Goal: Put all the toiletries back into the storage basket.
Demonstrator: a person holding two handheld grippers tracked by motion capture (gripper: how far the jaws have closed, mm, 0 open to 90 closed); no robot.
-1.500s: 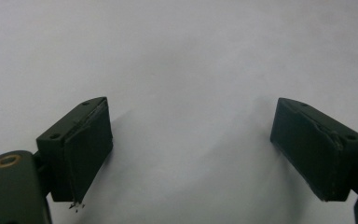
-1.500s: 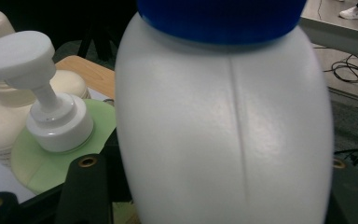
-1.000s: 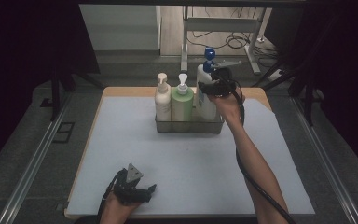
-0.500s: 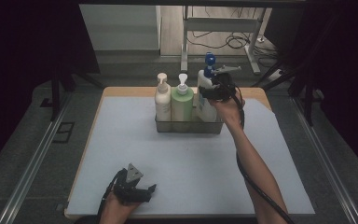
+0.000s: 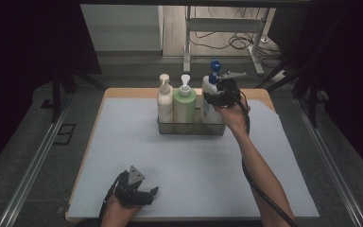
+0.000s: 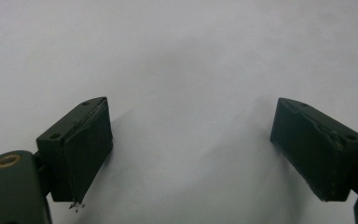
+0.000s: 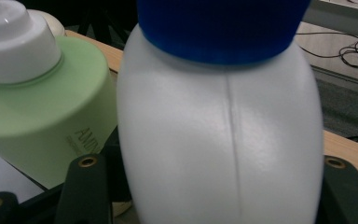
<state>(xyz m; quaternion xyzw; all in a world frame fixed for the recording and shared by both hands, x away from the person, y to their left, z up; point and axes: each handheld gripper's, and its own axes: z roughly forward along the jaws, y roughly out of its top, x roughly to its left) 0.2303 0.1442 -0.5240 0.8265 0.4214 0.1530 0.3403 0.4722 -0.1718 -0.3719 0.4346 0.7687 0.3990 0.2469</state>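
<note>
From the high view, a grey caddy (image 5: 191, 127) sits toward twelve o'clock on the pale mat (image 5: 194, 161), holding a cream bottle (image 5: 164, 100), a green bottle (image 5: 185, 104) and, at its three o'clock end, a white bottle with a blue cap (image 5: 211, 94); the right gripper (image 5: 220, 97) is at that last bottle, while the left gripper (image 5: 134, 191) rests on the mat near seven o'clock; in the left gripper view its jaws stand wide apart over bare mat, holding nothing; in the right gripper view the white bottle (image 7: 219, 140) sits between the two jaws, which look pressed to its sides, green bottle (image 7: 42, 107) at nine o'clock; I judge this a grasp, and the next move calls for a straight lift clear of the caddy wall
</note>
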